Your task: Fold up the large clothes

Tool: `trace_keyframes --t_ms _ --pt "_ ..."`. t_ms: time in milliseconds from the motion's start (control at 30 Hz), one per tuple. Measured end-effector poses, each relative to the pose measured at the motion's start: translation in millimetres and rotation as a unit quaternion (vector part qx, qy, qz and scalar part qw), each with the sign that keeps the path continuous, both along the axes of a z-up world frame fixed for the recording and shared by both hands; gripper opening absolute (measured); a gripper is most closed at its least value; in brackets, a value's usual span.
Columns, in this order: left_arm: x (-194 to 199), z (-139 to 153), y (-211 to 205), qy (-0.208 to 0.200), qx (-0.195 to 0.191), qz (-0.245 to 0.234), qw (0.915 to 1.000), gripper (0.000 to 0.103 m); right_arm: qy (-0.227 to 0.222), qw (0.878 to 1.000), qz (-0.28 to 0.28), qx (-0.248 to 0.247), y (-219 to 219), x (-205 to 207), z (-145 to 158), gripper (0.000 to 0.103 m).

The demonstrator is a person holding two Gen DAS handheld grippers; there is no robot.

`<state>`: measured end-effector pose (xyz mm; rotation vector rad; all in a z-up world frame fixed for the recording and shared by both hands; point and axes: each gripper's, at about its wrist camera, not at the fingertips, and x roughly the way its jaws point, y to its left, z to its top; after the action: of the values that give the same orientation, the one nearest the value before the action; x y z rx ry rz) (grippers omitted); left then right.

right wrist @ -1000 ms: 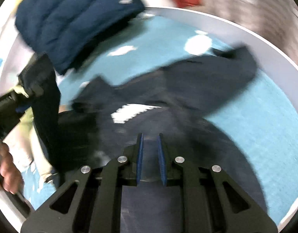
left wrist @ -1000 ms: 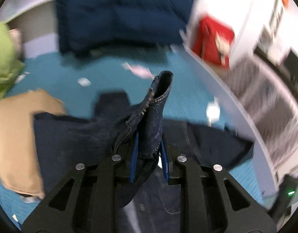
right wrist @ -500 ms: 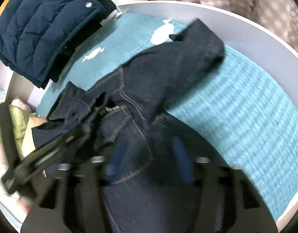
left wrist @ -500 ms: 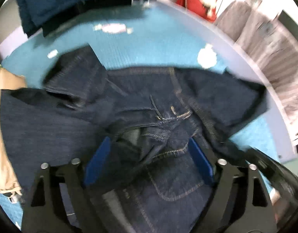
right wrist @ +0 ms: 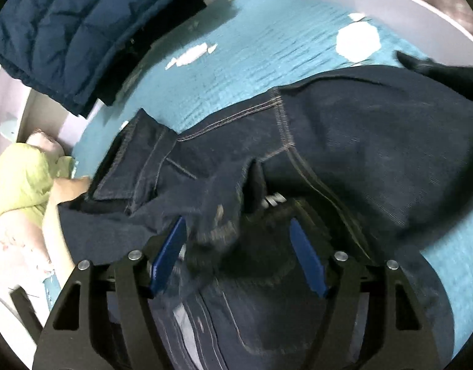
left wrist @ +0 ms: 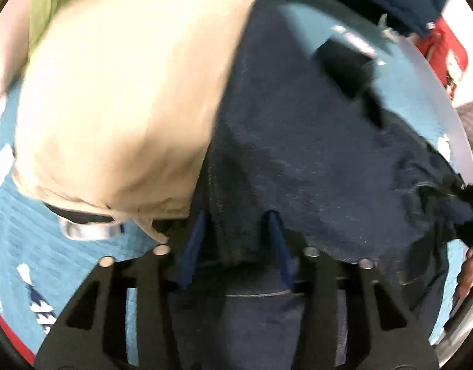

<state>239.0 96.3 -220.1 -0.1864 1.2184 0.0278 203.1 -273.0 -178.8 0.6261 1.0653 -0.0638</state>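
While the dark jeans [right wrist: 359, 141] are spread on the teal mat [right wrist: 267, 46], a fold of denim is pinched btwn the nearly closed fingers of the left gripper [left wrist: 236, 246]. The right gripper [right wrist: 239, 252] is held wide apart over bunched denim. A tan garment [left wrist: 122, 98] is seen beside, w/ a navy jacket [right wrist: 82, 24] behind.

tan garment [left wrist: 119, 92]: motion-blurred, its kind unreadable
jeans [left wrist: 298, 154]: lower part cut off by frame edge
left gripper [left wrist: 236, 246]: fingertips buried in denim
navy jacket [right wrist: 82, 30]: cropped at top edge
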Motion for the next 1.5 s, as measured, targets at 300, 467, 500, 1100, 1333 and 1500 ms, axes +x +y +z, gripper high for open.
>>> trace_keyframes --t_ms 300,467,500,1100,1333,1500 --pt "-9.7 -7.2 1.8 -0.006 0.008 0.018 0.9998 0.029 0.011 0.997 0.02 -0.072 16.4 -14.4 9.8 0.007" --pt "-1.8 -16.6 -8.2 -0.002 0.04 0.009 0.9991 0.03 0.043 0.995 0.023 -0.089 19.2 -5.6 -31.8 0.008" --pt "-1.9 -14.1 -9.6 -0.001 0.044 0.007 0.999 0.03 0.039 0.995 0.019 -0.086 18.7 -7.8 -27.0 0.011" --pt "-52.2 56.9 -54.4 -0.071 0.054 -0.038 0.9953 0.087 -0.067 0.976 -0.093 -0.187 -87.2 -92.0 79.8 0.091" --pt "-58.1 53.0 -62.2 -0.061 0.068 -0.053 0.9944 0.087 0.025 0.968 -0.051 -0.245 -148.2 -24.6 63.1 0.091" --pt "-54.9 49.5 -64.1 -0.056 0.085 -0.052 0.9935 0.087 0.108 0.953 0.01 -0.284 -155.2 18.6 31.7 0.07"
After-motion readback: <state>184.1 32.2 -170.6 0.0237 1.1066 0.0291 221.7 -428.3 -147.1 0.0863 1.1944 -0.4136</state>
